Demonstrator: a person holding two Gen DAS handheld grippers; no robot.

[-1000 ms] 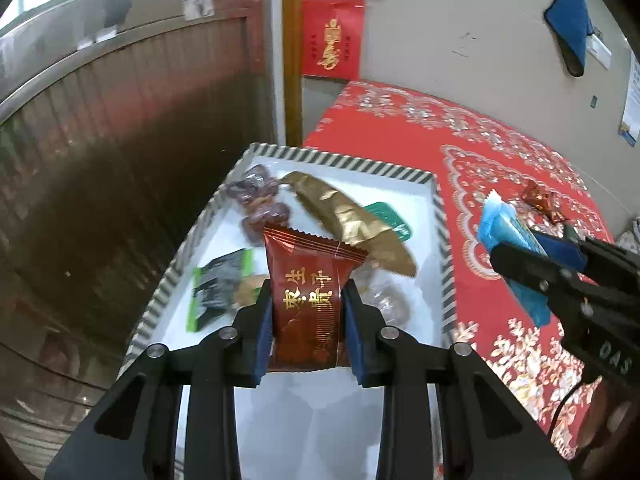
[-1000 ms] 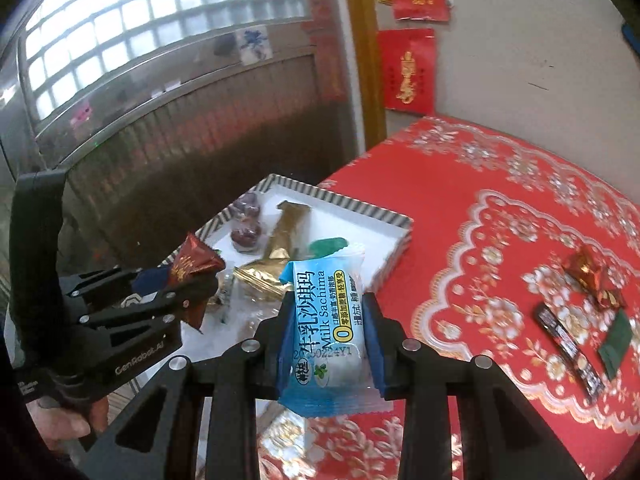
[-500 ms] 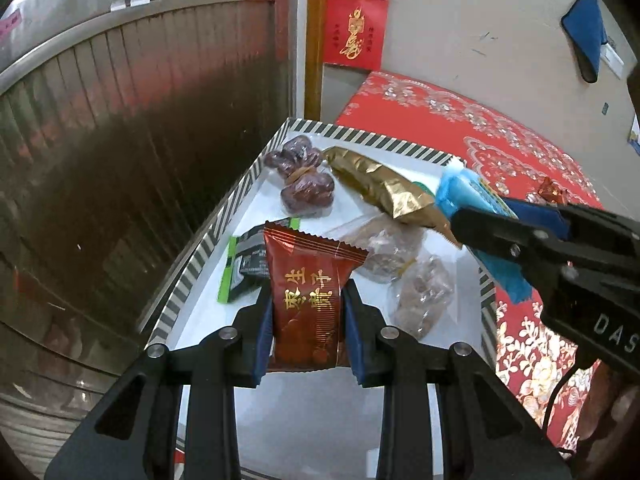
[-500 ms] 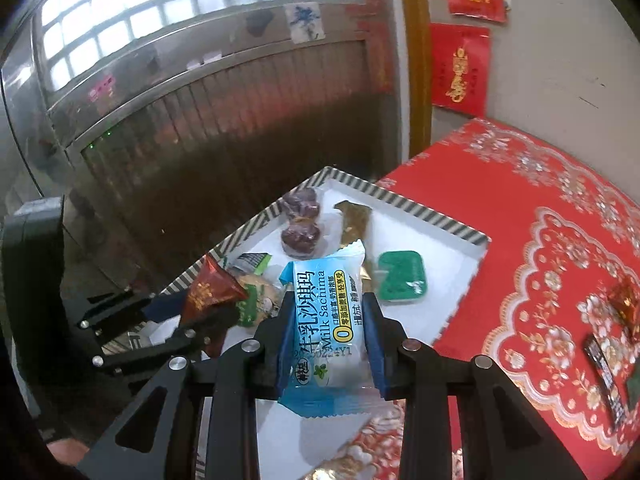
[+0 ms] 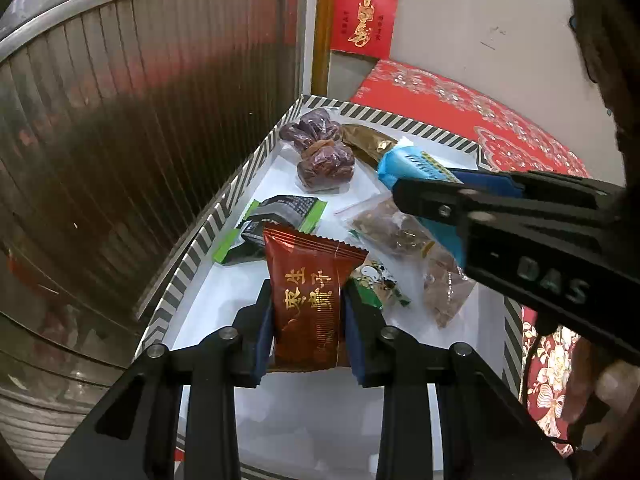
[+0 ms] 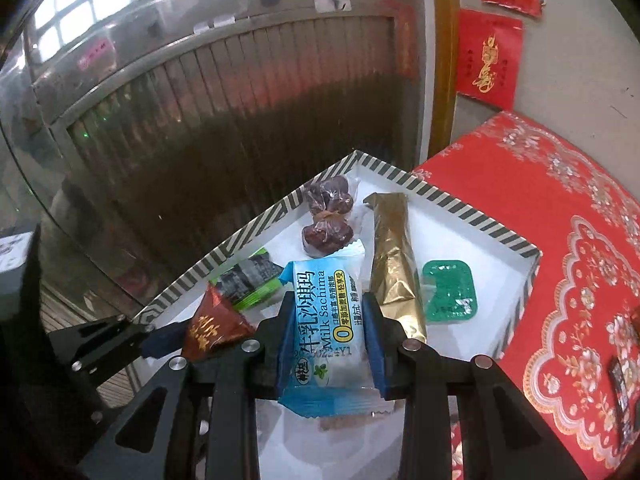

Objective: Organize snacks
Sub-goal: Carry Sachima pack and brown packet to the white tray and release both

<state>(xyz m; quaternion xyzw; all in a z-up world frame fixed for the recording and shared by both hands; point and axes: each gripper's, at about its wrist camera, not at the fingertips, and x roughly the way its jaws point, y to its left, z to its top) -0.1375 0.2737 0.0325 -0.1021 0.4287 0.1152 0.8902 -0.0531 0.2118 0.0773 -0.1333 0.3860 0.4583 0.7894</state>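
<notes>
Snacks mostly sit in the striped-rim white tray (image 5: 224,204), which lies ahead of and below both sets of jaws, at the edge of the red patterned cloth (image 6: 580,248) on the tabletop.

Left gripper (image 5: 308,312): jaws clamped on a dark red packet with gold characters (image 5: 310,292), held upright over the near end of the tray. Just beyond those jaws, to their left, a black-and-green packet (image 5: 280,216) lies flat by the tray's left wall. Farther ahead, two clear-wrapped dark red date bundles (image 5: 324,160) sit near the far left corner. Right of the jaws, clear bags of brown pieces (image 5: 400,228) lie on the tray floor, with a small green printed wrapper (image 5: 380,280) touching the right pad.

Right gripper (image 6: 326,316): jaws clamped on a light blue Milk Sachima packet (image 6: 324,320), held over the tray's middle. In the right wrist view, the left gripper with its red packet is low at the left of these jaws. Just right of them a long gold wrapper (image 6: 394,256) runs toward the far wall, then a green sealed cup (image 6: 450,290) beside it. Well right, on the cloth outside the tray, a dark bar (image 6: 622,384) lies at the frame edge; cannot tell what it is.
</notes>
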